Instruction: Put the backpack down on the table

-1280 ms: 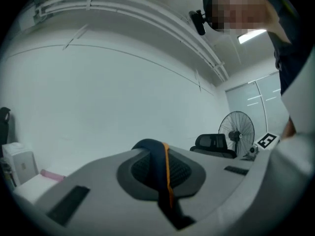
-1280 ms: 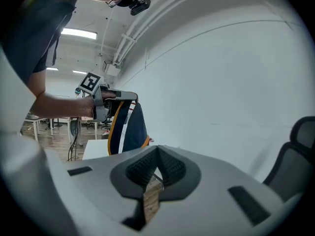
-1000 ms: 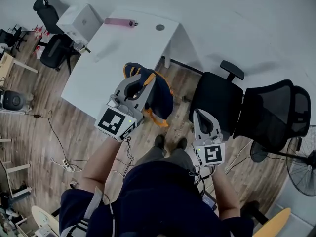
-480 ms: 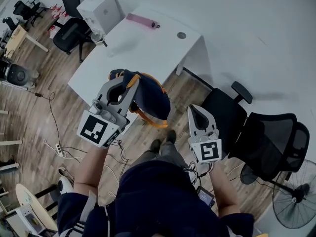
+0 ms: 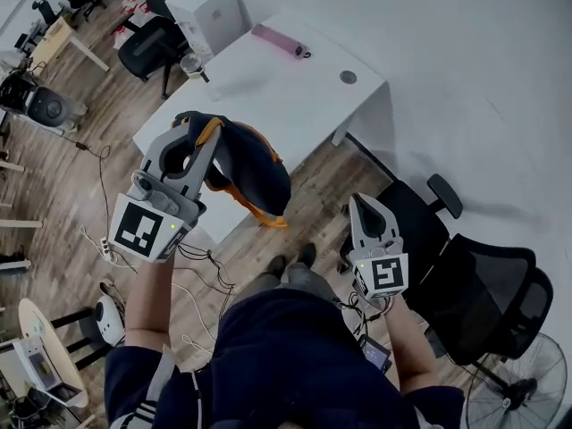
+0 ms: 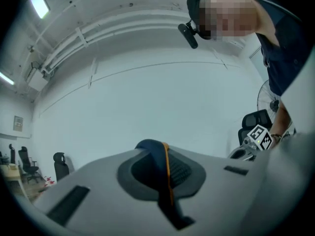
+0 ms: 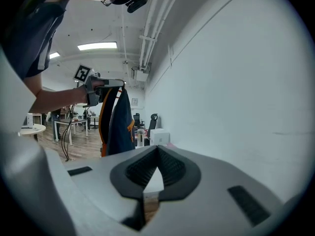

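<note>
Navy backpack [image 5: 255, 164] hangs under your left tool [image 5: 195, 125], which pinches its strap [image 6: 160, 166]. Carry step: counter [image 5: 295, 88] lies just ahead of that tool. Right tool [image 5: 365, 206] pressed together, empty. Next: bring backpack over counter, lower, release.

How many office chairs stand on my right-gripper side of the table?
2: a black chair right beside the right gripper, and a mesh-backed chair just past it, by the fan. The person's body may hide others.
</note>
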`<state>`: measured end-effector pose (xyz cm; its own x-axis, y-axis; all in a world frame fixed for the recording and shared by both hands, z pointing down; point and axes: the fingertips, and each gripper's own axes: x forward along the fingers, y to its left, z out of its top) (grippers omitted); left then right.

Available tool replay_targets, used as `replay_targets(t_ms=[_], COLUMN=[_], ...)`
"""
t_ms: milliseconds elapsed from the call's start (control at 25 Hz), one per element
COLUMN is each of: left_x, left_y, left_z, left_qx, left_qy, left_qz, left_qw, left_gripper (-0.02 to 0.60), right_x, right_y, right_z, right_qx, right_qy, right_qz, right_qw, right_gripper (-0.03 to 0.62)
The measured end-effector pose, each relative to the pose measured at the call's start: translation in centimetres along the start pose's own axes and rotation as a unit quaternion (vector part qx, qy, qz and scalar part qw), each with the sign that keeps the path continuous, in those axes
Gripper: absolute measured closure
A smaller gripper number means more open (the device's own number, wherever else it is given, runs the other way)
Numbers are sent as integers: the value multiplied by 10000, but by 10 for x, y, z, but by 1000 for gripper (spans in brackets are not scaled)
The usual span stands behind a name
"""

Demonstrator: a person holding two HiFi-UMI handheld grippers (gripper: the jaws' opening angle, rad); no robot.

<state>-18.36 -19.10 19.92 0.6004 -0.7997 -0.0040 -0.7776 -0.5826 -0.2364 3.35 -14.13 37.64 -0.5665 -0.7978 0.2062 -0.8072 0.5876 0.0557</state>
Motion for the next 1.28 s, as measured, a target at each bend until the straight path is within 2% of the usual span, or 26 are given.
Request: replay_targets(t_ms=[240, 400, 520, 720, 960, 1280], left_x=[4, 12, 19, 36, 48, 93], left_y=[28, 43, 53, 53, 64, 65], left_z=[-24, -42, -55, -85, -104, -118], left_qx=[114, 149, 121, -22, -206, -349], left_qy=[218, 437, 498, 609, 548, 544], left_qz=[299, 412, 357, -1, 27, -166], left_qw=[9992, 9981, 9980, 9981, 9983, 9978], left_gripper=[578, 578, 578, 577, 577, 577], right_x=[11, 17, 21, 27, 34, 42], right_y=[-6, -7, -8, -9, -8, -7], right_z=[0, -3, -6, -9, -16, -20], right_qx=[-93, -43, 29, 172, 255, 278], right_qy=[41, 135, 228, 271, 383, 445], right_qz=[316, 324, 217, -34, -161, -183], right_qw=[9994, 9994, 9995, 9995, 9988, 9985], right_gripper=[594, 594, 594, 593, 594, 593])
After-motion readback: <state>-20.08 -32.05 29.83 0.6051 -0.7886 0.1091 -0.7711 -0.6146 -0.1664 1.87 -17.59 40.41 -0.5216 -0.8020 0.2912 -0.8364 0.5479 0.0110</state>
